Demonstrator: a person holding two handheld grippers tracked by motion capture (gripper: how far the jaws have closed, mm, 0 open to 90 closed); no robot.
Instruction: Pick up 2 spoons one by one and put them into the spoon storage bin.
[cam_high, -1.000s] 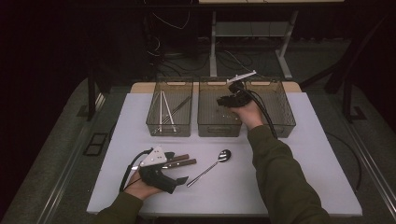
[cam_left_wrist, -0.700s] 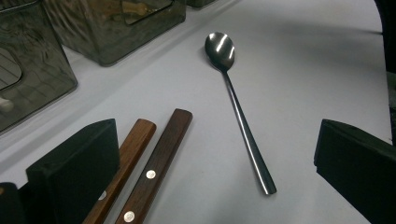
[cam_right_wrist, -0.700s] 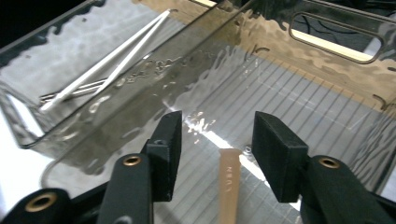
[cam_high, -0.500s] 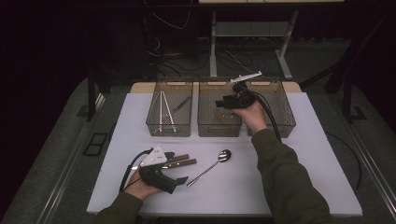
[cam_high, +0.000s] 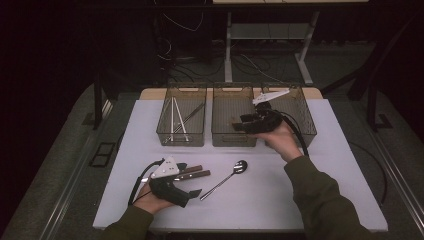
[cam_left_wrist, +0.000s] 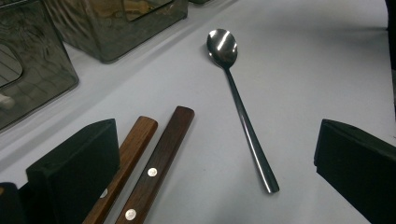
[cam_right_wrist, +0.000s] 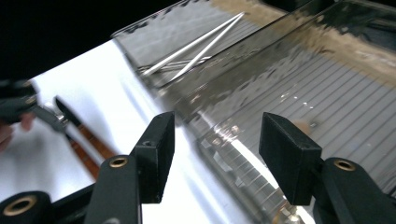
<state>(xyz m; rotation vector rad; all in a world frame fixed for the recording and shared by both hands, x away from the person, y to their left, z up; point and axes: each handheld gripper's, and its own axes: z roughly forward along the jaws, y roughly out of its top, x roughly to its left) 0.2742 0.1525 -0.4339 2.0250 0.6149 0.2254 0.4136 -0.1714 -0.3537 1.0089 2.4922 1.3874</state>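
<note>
My right gripper hovers over the front right corner of the middle clear bin, pointing left. Its jaws have just been opening, and in the right gripper view the right gripper stands open above the bin's rim with nothing between the pads. My left gripper rests on the white table, open wide. In the left gripper view a steel spoon lies between the jaws of the left gripper, untouched. Two wooden-handled knives lie against the left jaw.
Three clear bins stand in a row at the back of the white table. The left bin holds long thin metal utensils. The right bin is partly hidden by my right hand. Cables trail from both grippers.
The right hand has drawn back from deeper over the bins toward their front edge, and its jaws stand wider apart. The left hand, spoon and knives have stayed put.
</note>
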